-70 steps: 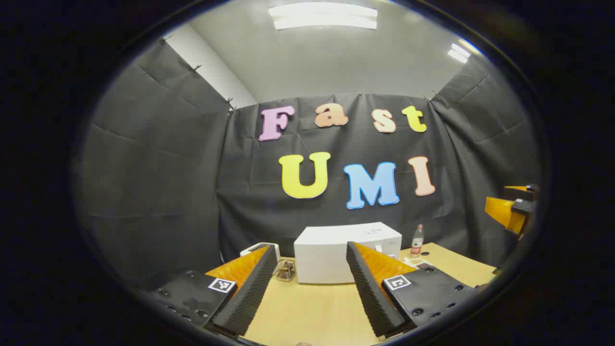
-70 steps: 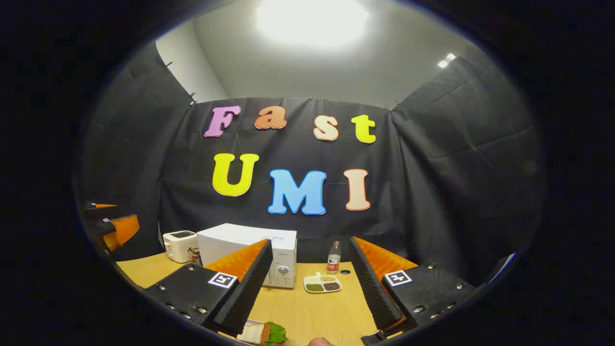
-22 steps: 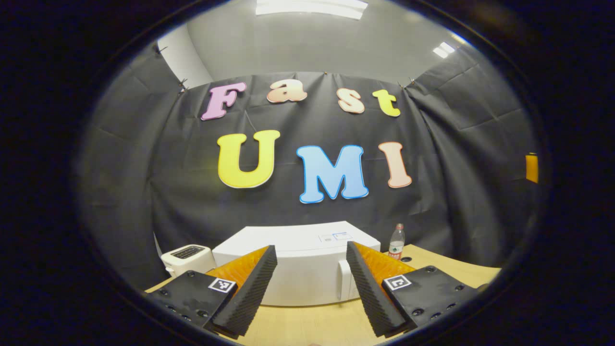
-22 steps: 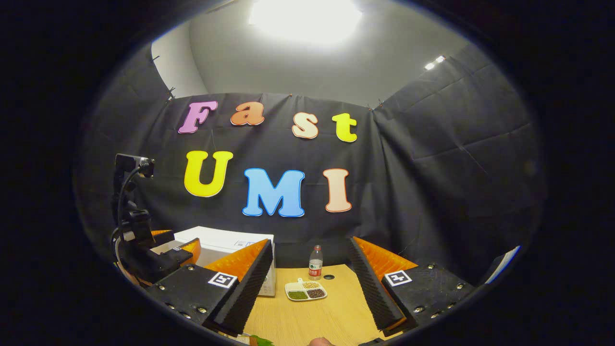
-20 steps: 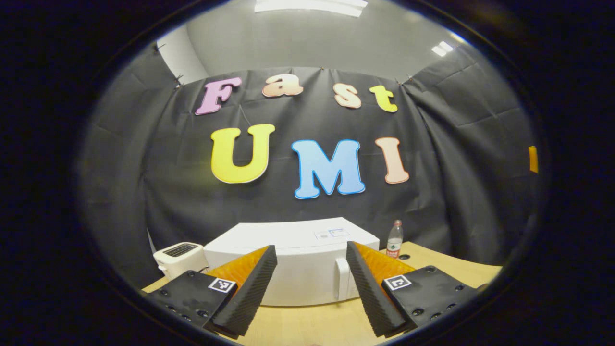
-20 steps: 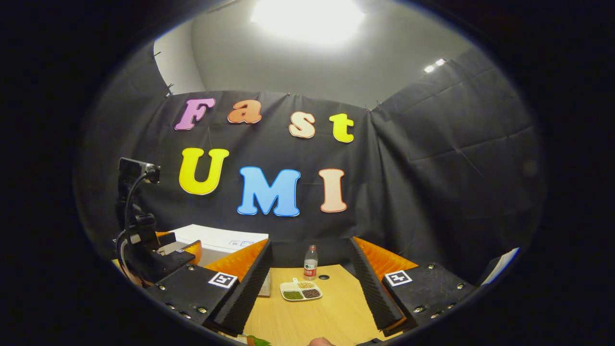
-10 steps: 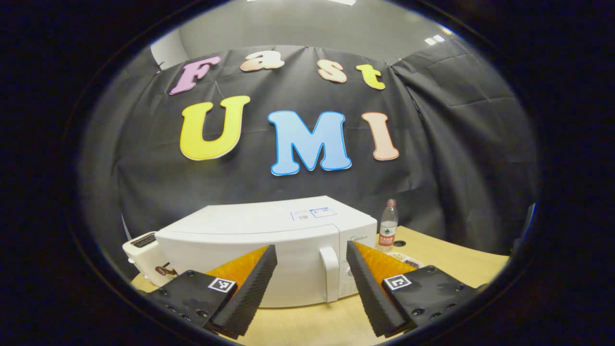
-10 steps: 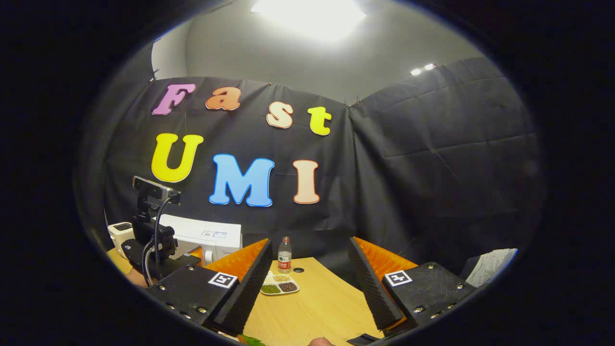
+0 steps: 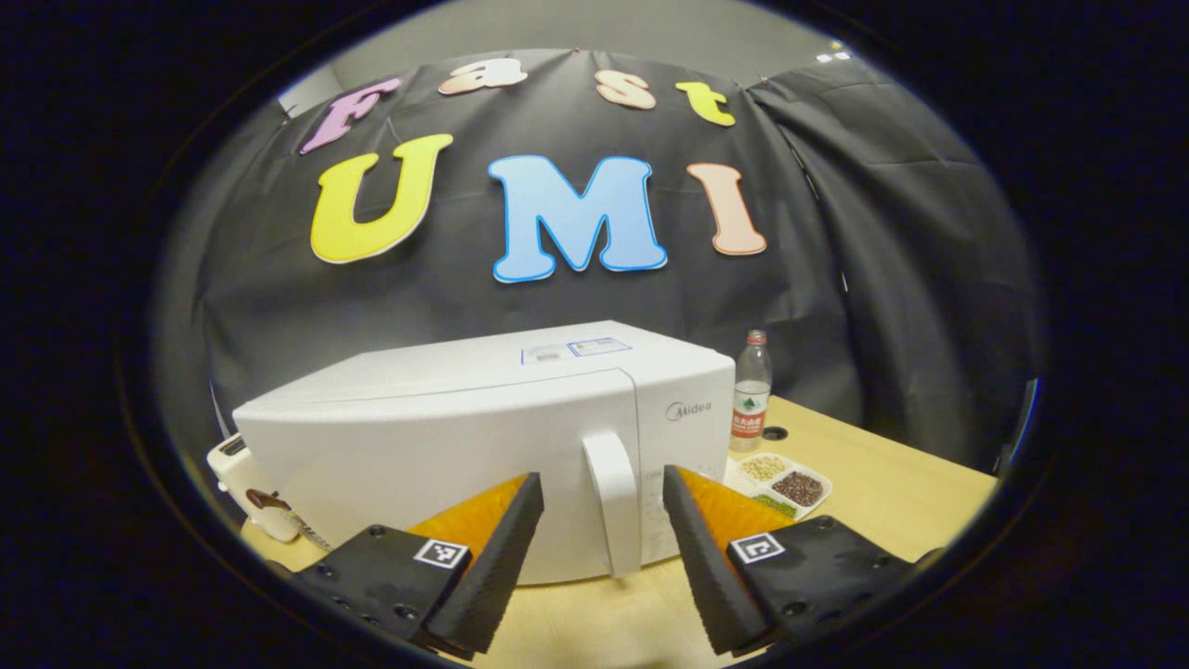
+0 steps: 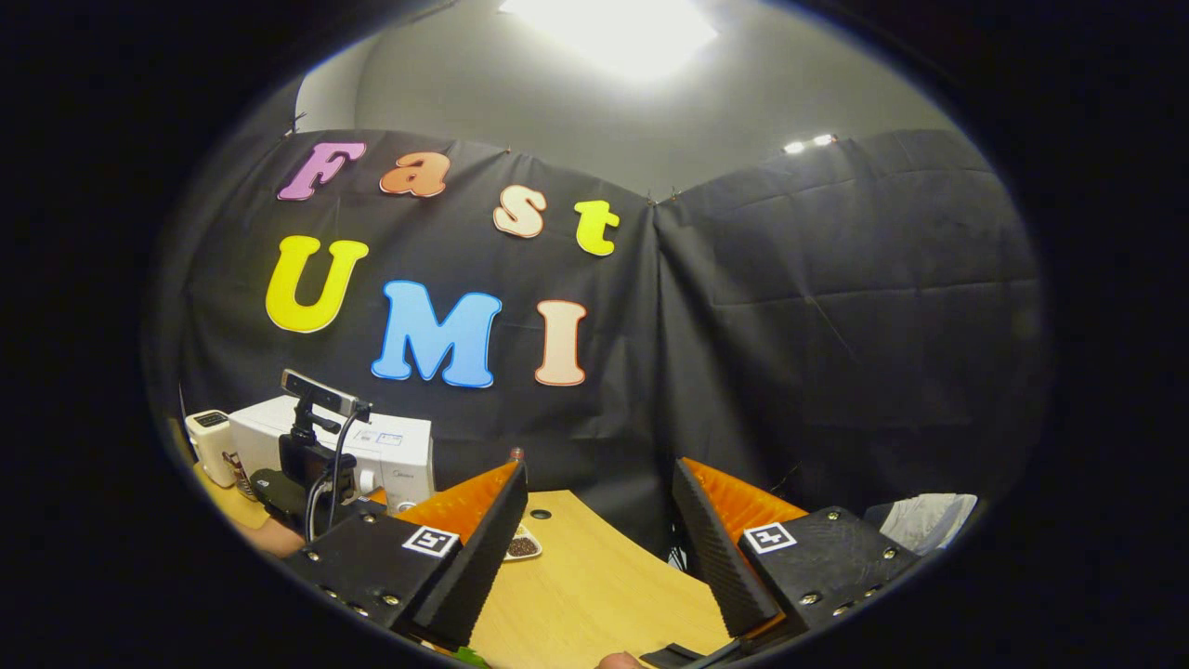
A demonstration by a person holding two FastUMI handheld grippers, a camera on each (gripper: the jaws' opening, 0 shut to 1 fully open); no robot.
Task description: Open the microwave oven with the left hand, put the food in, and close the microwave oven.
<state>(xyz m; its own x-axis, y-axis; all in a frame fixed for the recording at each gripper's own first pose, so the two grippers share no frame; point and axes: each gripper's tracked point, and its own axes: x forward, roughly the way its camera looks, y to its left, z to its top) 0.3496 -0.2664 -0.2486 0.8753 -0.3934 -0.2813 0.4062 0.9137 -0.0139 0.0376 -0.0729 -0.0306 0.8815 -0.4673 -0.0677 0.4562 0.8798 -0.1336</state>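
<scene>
In the left gripper view the white microwave (image 9: 446,446) stands close ahead with its door closed. Its upright handle (image 9: 613,502) shows in the gap between the fingers of my open left gripper (image 9: 602,481), neither finger touching it. In the right gripper view my right gripper (image 10: 601,472) is open and holds nothing above the wooden table (image 10: 594,585). Off to its left are the microwave (image 10: 390,446) and the left gripper (image 10: 316,478) with its camera. A green scrap of the food (image 10: 470,658) peeks in at the bottom edge.
A water bottle (image 9: 751,390) and a divided dish of beans (image 9: 785,478) sit right of the microwave. A white toaster (image 9: 243,478) stands to its left. The table's right edge (image 10: 650,557) curves near the black cloth wall.
My left gripper has closed in on the microwave, and the handle now sits between its fingers. The right gripper's view has swung right, so the microwave and dish slid left.
</scene>
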